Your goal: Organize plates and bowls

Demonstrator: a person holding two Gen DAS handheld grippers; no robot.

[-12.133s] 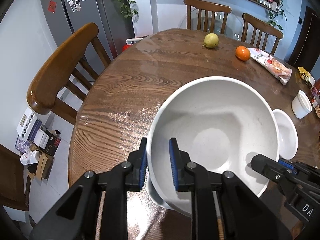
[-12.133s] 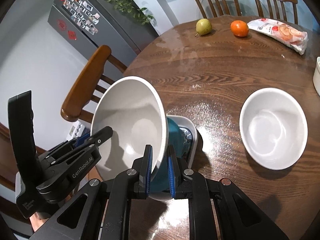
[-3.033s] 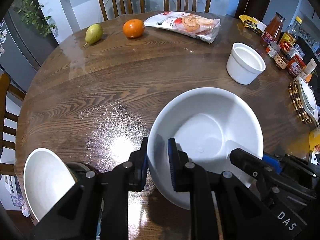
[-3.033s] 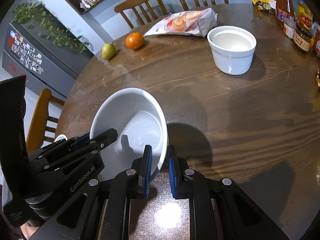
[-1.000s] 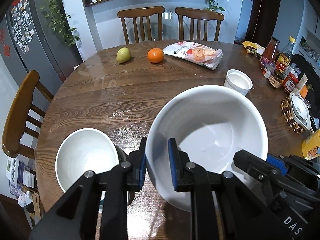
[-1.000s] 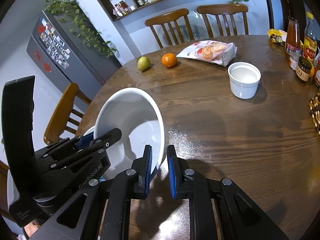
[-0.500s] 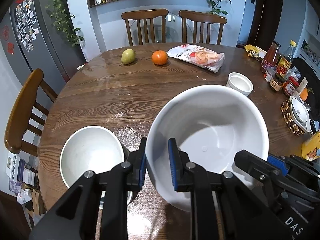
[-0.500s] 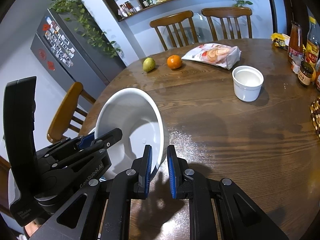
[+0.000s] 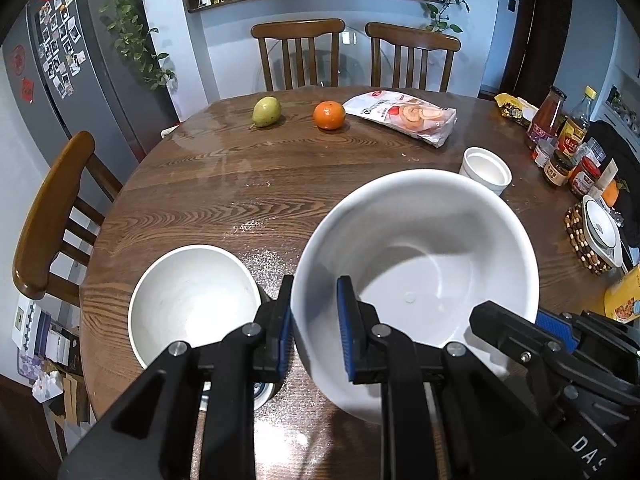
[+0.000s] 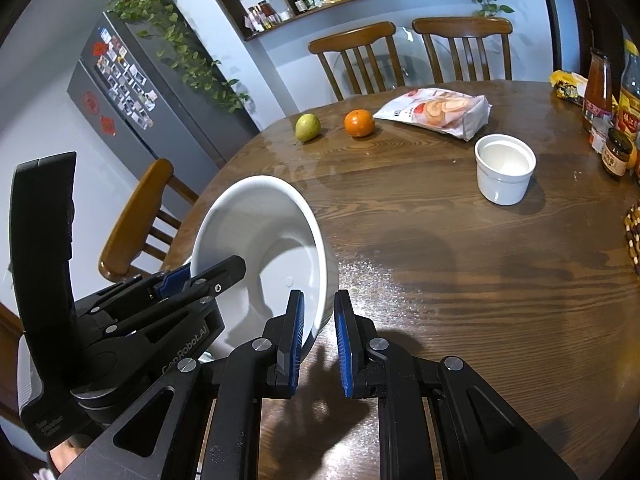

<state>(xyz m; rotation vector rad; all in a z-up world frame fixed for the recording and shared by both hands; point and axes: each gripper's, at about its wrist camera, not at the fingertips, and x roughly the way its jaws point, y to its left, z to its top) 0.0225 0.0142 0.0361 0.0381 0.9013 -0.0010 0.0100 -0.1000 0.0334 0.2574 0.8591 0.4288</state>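
A white bowl (image 9: 416, 248) hangs above the wooden table (image 9: 240, 184), held by both grippers. My left gripper (image 9: 314, 324) is shut on its near-left rim. My right gripper (image 10: 319, 322) is shut on the opposite rim of the same bowl (image 10: 264, 248); it also shows in the left wrist view (image 9: 520, 332). A larger white bowl (image 9: 192, 304) stands at the table's near-left edge on a stack; a blue-patterned dish under it is partly hidden.
A white ramekin (image 9: 486, 170), a pear (image 9: 266, 111), an orange (image 9: 329, 115) and a snack bag (image 9: 404, 116) lie farther back. Bottles and jars (image 9: 560, 140) and a dish on a beaded trivet (image 9: 596, 232) stand at the right edge. Chairs surround the table.
Both grippers have carried the white bowl leftward and higher, toward the stacked bowl at the near-left edge. Their grip on the rim is unchanged.
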